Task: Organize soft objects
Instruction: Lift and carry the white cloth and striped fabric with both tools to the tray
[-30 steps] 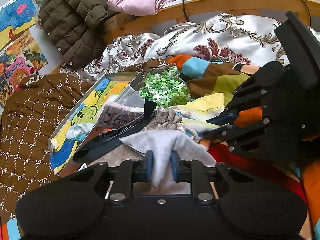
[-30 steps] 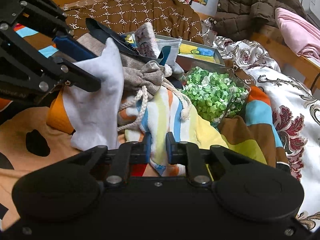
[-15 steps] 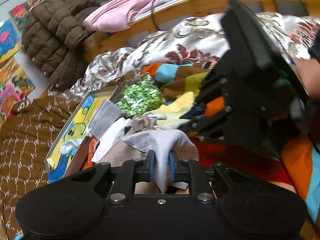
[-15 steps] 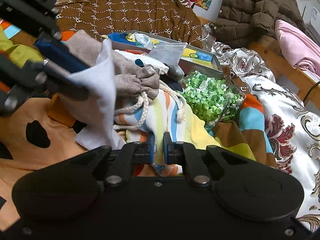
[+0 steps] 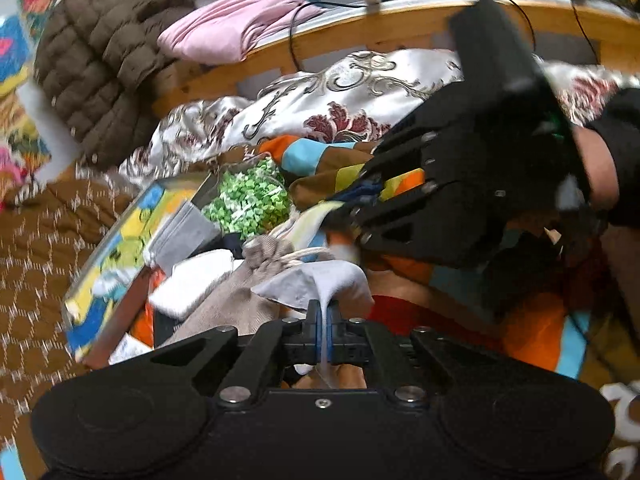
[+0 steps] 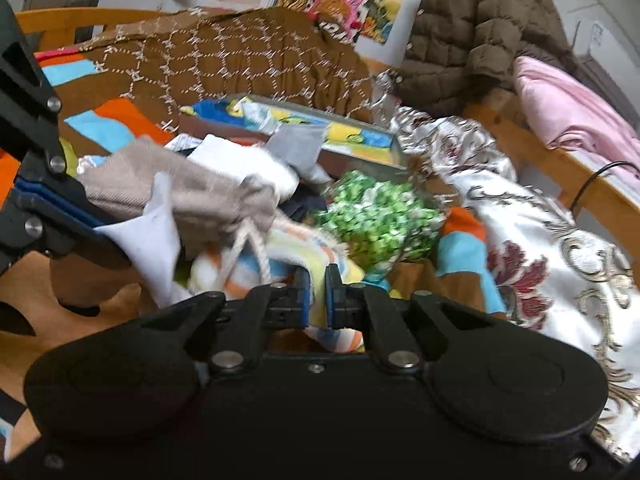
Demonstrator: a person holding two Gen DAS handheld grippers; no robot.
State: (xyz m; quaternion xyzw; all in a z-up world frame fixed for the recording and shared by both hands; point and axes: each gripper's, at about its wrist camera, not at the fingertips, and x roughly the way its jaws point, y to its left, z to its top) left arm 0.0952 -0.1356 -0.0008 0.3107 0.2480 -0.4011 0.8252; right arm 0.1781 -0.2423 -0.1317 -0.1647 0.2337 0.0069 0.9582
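My left gripper is shut on a white-grey cloth, pinching it above a beige drawstring bag. From the right wrist view the left gripper holds the same white cloth beside the beige bag. My right gripper is shut on a striped yellow, blue and orange cloth. In the left wrist view the right gripper sits on that striped cloth.
A bag of green paper bits lies beside a cartoon-printed tin box. A brown patterned quilt, a floral satin cover, a brown padded jacket and a pink folded garment lie around the wooden bed rail.
My left gripper has closed tighter on the white cloth and pulled it back and up. The black strap is no longer on the pile. My right gripper keeps its hold on the striped cloth.
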